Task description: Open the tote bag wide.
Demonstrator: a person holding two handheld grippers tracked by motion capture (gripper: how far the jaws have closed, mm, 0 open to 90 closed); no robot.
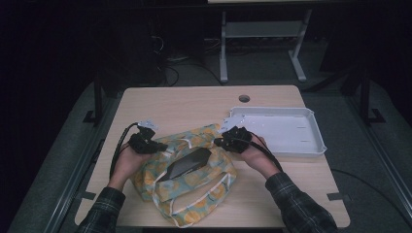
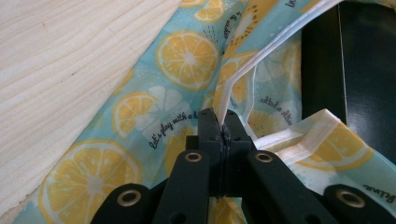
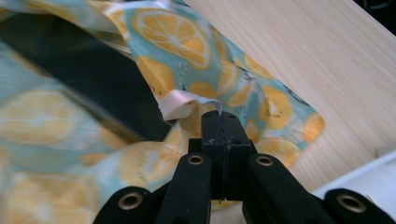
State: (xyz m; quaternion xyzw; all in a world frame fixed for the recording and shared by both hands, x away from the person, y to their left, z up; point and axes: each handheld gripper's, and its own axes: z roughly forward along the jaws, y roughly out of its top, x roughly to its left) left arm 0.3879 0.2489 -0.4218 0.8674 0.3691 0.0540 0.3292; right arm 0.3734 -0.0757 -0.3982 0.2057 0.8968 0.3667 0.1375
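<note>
While we look down from above, we see one light wooden table (image 1: 194,104) carrying everything, with a single round hole (image 1: 244,98) near its far edge. On the right sits one white tray (image 1: 311,143), shallow and rectangular, lying flat. Left of it, spread across the near middle, we have one lemon-print bag (image 1: 214,177), teal with yellow slices and a pale trim, its mouth pulled open. Inside that opening lies one dark flat object (image 1: 188,162); we cannot tell what it is.

Now to the tools, and we count two. Our left gripper (image 1: 145,141) sits at the bag's left edge, and in the left gripper view its jaws are pressed together on the white trim (image 2: 233,86) of the bag's rim, the strip rising out between them. Our right gripper (image 1: 234,137) is at the bag's far right corner, just beside the tray, and in the right gripper view its jaws are likewise closed tight, pinching a fold of trim (image 3: 187,103). Two plaid sleeves (image 1: 296,204) come in from the near edge.
</note>
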